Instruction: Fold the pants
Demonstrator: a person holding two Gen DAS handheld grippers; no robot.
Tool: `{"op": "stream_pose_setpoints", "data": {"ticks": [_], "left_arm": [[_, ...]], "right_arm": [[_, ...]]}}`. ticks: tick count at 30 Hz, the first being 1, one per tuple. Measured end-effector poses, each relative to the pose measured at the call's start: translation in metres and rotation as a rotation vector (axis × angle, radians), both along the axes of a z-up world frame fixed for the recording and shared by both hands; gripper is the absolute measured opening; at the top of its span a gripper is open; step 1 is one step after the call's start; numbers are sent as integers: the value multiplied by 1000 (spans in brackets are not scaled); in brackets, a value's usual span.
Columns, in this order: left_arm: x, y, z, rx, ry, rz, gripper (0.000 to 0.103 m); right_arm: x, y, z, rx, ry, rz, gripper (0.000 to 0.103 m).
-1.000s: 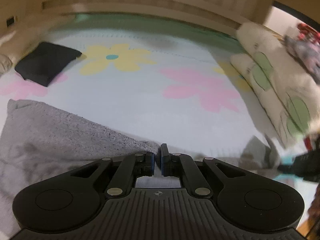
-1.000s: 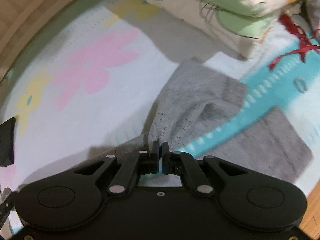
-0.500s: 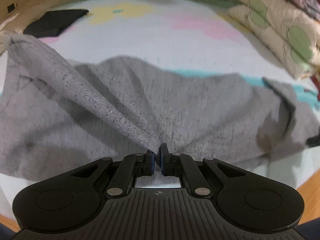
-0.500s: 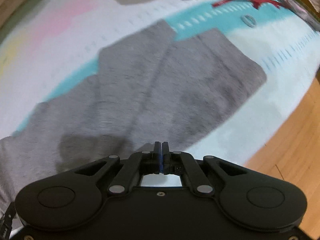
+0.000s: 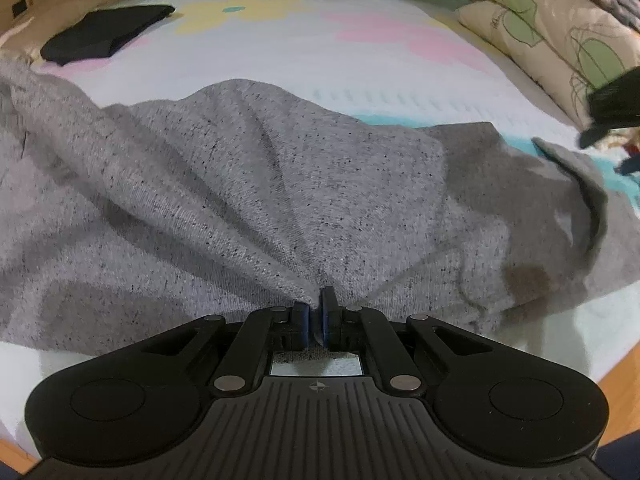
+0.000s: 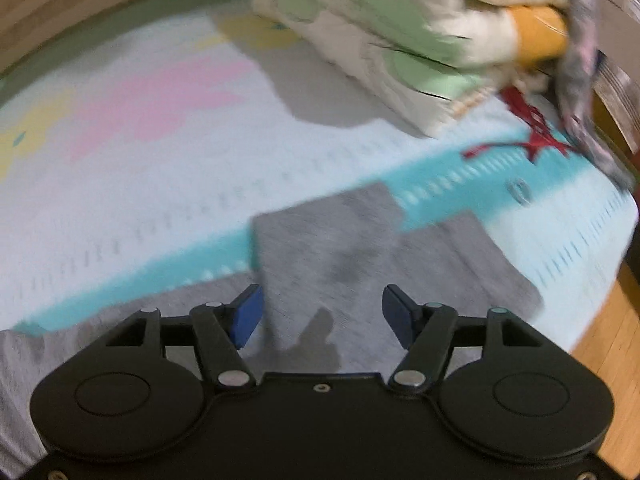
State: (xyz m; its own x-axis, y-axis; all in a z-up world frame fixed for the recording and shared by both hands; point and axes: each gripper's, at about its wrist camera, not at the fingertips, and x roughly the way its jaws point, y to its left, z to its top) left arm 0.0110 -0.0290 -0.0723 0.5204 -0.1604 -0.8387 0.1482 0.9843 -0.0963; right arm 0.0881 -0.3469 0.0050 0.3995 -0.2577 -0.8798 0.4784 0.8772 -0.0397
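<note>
The grey speckled pants (image 5: 280, 184) lie rumpled across the near side of a flowered bed sheet (image 5: 280, 52). My left gripper (image 5: 316, 312) is shut on a pinched fold of the pants at their near edge. In the right wrist view the pants (image 6: 360, 256) lie flat over the sheet's teal stripe. My right gripper (image 6: 320, 314) is open and empty, hovering just above them. It also shows as a dark shape at the right edge of the left wrist view (image 5: 612, 104).
A folded black garment (image 5: 100, 34) lies at the far left of the bed. Stacked pillows with green leaf print (image 6: 400, 32) sit at the right. A red ribbon (image 6: 528, 136) lies by them. The wooden floor (image 6: 600, 340) shows past the bed's right edge.
My right gripper has opened and let go of the pants, which now lie flat under it. My left gripper still holds its fold, and the cloth has settled lower.
</note>
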Motion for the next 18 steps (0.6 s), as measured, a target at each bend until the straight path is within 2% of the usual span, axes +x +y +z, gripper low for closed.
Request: {"op": "stream_pose_setpoints", "data": {"ticks": [4,7,9,10,11,13,18], "left_arm": [[4,1,1,-20,12,10,6],[2,10,1,-27,15,11,6],[3,10,2,-30,16,12,6],[1,11,1,-32,16,14,6],[0,12,1,-34,16,16,6],[-4,19,2,-33,13,15,6],[-11,13,0,-9,-4,5,6]], "right_arm": [[42,19,-27,-67,71,30,68],[60,26,-54,-135,143,56,62],[67,27,-68,-145,199,66,43],[67,26,-69,-143,212,63,19],[67,24,-66,-138,213,68,14],[62,14,-48,-118,192,72,11],[6,-48,18,25,6,-1,11]]}}
